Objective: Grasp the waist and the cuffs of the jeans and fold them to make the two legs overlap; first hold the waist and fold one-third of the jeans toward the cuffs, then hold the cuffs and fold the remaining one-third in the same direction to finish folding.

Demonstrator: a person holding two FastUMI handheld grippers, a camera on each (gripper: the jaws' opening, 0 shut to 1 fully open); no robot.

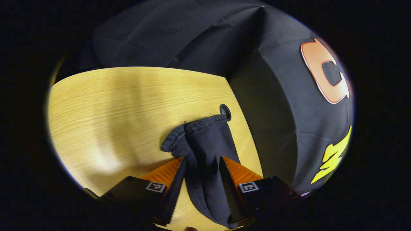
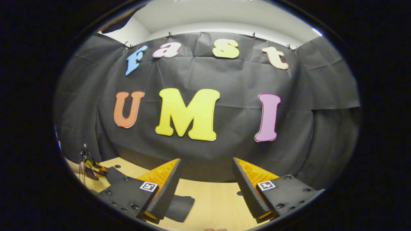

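Observation:
The dark jeans (image 1: 205,138) lie on a light wooden table (image 1: 112,106). One hemmed end stretches away from me, almost to the table's right edge. My left gripper (image 1: 203,158) is shut on the bunched cloth, which fills the gap between its fingertips. In the right gripper view, my right gripper (image 2: 207,162) is open above the table (image 2: 218,199), holding nothing. A fold of the jeans (image 2: 181,207) shows below its left finger. Far left, a hand holds the left gripper (image 2: 93,168) at the other end of the jeans (image 2: 114,176).
A round cable hole (image 1: 225,112) sits in the table just past the jeans' hem, near the right edge. The black cloth wall (image 1: 273,112) hangs close beyond that edge. A wide stretch of bare wood (image 1: 96,128) lies left of the jeans.

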